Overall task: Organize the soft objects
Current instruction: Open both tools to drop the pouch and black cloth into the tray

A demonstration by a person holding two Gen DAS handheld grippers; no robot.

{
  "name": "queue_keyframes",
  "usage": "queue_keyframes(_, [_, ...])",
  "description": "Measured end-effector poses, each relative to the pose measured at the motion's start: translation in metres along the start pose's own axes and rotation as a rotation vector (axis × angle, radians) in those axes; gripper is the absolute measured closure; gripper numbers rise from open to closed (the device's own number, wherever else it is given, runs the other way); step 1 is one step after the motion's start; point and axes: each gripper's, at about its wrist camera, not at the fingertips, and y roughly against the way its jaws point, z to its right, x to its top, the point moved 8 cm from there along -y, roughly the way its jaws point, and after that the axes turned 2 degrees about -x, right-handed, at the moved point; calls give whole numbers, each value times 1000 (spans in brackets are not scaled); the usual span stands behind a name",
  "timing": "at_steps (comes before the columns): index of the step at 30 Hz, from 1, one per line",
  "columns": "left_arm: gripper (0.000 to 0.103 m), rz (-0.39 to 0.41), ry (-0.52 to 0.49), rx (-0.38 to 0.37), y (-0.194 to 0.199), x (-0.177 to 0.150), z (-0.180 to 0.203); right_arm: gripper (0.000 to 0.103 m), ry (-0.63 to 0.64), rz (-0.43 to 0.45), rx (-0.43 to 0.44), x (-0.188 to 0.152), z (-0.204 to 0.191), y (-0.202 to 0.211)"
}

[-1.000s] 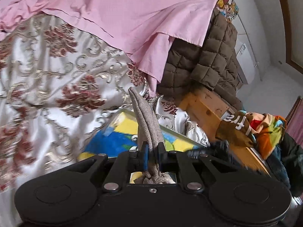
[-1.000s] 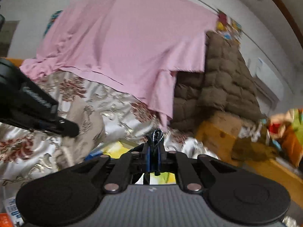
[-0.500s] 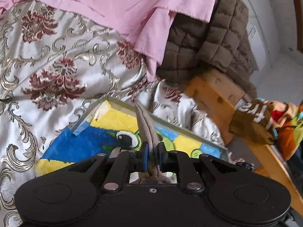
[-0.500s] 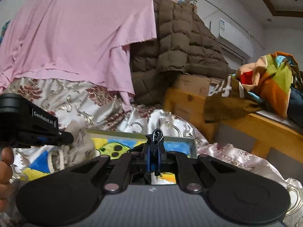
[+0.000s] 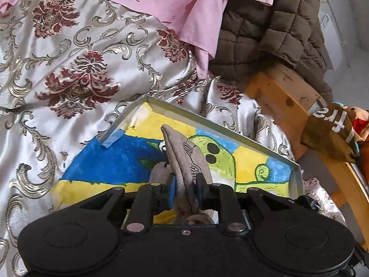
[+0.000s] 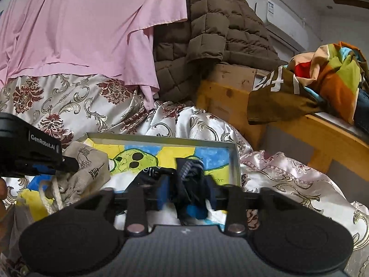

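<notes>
Below, a shallow tray (image 5: 208, 124) with a bright cartoon lining sits on the floral satin bedspread (image 5: 69, 73). The left gripper (image 5: 185, 188) has just been easing its jaws apart, yet the grey drawstring pouch (image 5: 184, 157) remains pinched between them over the tray. The right gripper (image 6: 190, 191) has just spread its jaws; a dark striped cloth (image 6: 190, 175) sits loosely between them, above the tray's right end.
</notes>
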Motion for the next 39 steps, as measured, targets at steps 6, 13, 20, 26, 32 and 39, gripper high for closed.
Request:
queue_keyframes(6, [60,6,-48,86,7,-2,-3,34,-15,-25,6,-3,5,-2])
queue_keyframes(13, [44,17,-108,142,16,-7,-4,23,-42,-22,7,-3,12,2])
queue_keyframes(20, [26,97,-134,142,48,-6,3,13,-98,21,22,9,23,21])
queue_keyframes(26, [21,147,-155,133,87,-11,12,7,-148,54,58,21,34,51])
queue_keyframes(32, [14,195,-188,120,133,-21,28,1,-152,99,94,30,44,90])
queue_keyframes(39, [5,241,-191,106,187,-43,41,0,-146,125,109,25,52,136])
